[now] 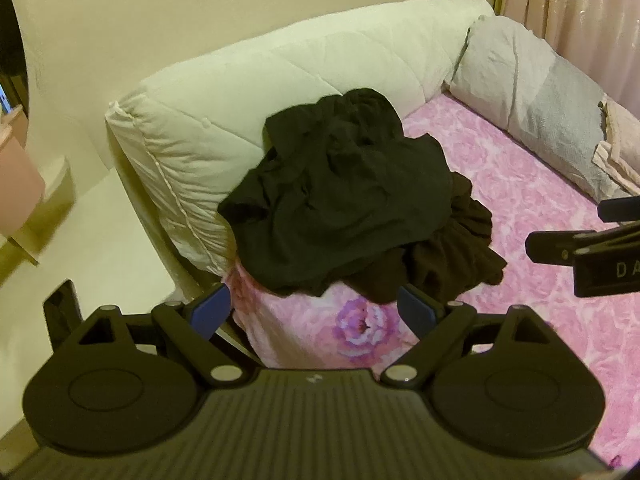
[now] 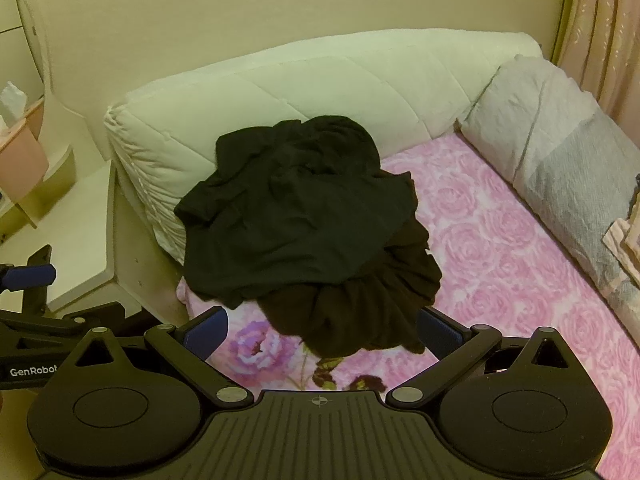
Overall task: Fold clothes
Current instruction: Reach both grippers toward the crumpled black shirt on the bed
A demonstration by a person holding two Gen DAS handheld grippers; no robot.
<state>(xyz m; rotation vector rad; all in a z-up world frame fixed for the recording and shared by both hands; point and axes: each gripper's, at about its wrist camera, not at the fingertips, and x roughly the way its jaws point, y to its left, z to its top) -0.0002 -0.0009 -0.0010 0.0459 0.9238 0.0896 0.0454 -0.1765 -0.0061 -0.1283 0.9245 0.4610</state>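
A crumpled pile of dark clothes (image 1: 344,200) (image 2: 304,224) lies on the pink flowered bed cover (image 1: 520,208) (image 2: 500,240), leaning against the cream padded headboard (image 1: 280,80) (image 2: 320,76). A black garment lies on top and a dark brown one (image 1: 448,256) (image 2: 360,304) spills out below it toward me. My left gripper (image 1: 316,308) hangs open just short of the pile's near edge, with nothing between its blue pads. My right gripper (image 2: 324,326) is also open, with the brown garment's near edge between its fingers' tips. Each gripper shows at the side of the other's view.
A grey-and-white rolled quilt (image 1: 540,96) (image 2: 560,152) lies along the bed's right side under pink curtains (image 1: 580,4). A cream bedside table (image 1: 92,240) (image 2: 76,248) stands left of the bed, with a pink box (image 2: 20,152) beyond it.
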